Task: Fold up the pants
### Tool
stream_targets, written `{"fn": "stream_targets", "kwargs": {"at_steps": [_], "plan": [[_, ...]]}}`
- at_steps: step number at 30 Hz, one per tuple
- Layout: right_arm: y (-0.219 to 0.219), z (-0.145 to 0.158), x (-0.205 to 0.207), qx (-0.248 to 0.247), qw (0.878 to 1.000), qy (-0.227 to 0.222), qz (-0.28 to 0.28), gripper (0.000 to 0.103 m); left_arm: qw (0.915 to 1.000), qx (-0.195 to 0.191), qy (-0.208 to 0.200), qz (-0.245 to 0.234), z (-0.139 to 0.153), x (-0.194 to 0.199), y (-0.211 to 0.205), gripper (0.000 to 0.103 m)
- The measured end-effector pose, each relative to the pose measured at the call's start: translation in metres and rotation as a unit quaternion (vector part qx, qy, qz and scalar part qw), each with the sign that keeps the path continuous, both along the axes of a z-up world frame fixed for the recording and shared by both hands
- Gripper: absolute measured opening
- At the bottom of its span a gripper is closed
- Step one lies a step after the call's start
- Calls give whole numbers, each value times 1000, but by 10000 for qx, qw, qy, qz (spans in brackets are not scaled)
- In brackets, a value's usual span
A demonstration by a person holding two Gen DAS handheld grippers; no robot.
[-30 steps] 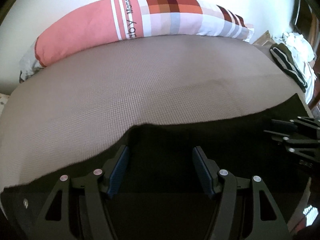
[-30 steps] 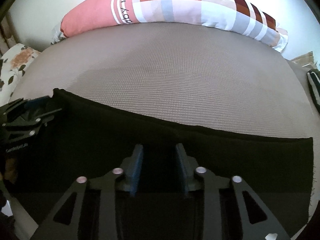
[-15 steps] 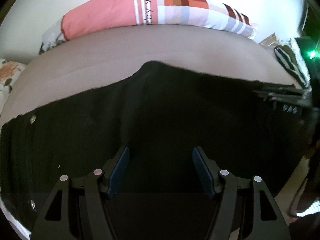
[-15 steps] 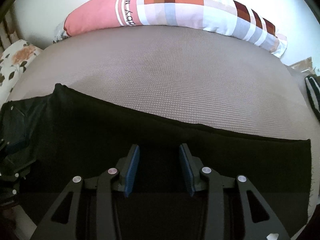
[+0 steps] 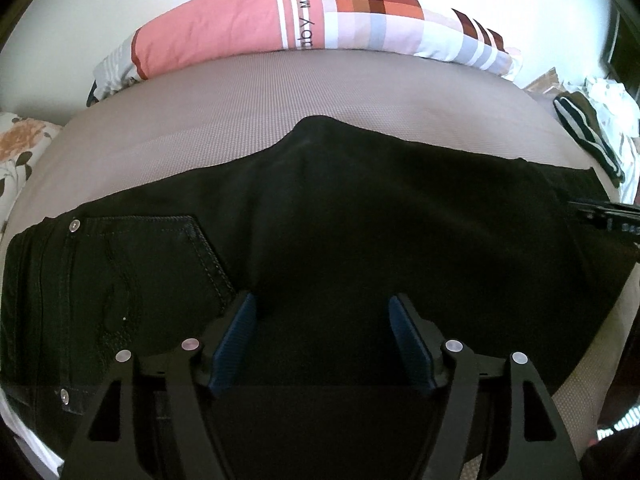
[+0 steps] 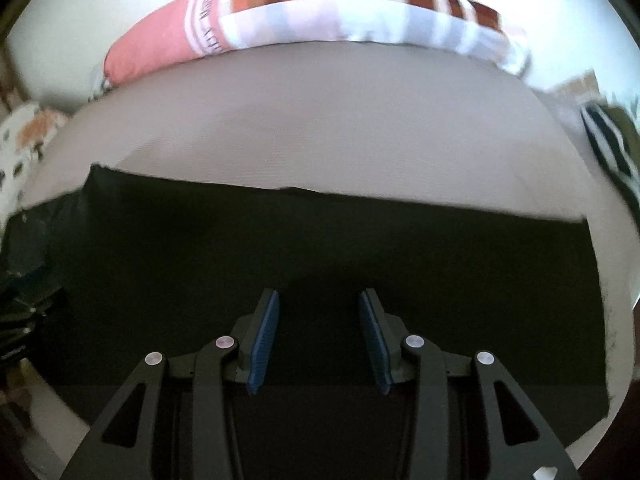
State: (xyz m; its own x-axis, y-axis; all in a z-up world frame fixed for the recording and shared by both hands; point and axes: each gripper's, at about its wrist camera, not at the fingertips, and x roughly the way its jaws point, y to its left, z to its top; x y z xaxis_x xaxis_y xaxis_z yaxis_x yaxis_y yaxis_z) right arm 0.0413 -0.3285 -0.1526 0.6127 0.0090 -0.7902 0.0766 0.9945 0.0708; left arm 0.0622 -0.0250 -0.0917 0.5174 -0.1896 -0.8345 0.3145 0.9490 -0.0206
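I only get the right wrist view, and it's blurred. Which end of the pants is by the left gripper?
Observer: The waist end of the pants. A back pocket with rivets shows there.
Operator: Is the far edge straight on that side?
Observer: No. The crotch pokes out toward the pillow.
Operator: Is the left gripper holding cloth?
Observer: No. The left gripper has just been opening its fingers. They stand apart with no cloth pinched.
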Motion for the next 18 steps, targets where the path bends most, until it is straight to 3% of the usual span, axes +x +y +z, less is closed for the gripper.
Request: {"fn": "stream_targets", "kwargs": {"at_steps": [6,14,18], "plan": [[-73,9,-24,747,9965,82,-352,40,10000,69,41,6,-1,0,-4,77],[-192,10,-52,1664,9789,71,-1186,41,9998,69,152,101,-2,3,-6,80],[-232,5,-60,2019,9694,89,-1395,41,9997,86,184,142,-1,5,-8,82]]}}
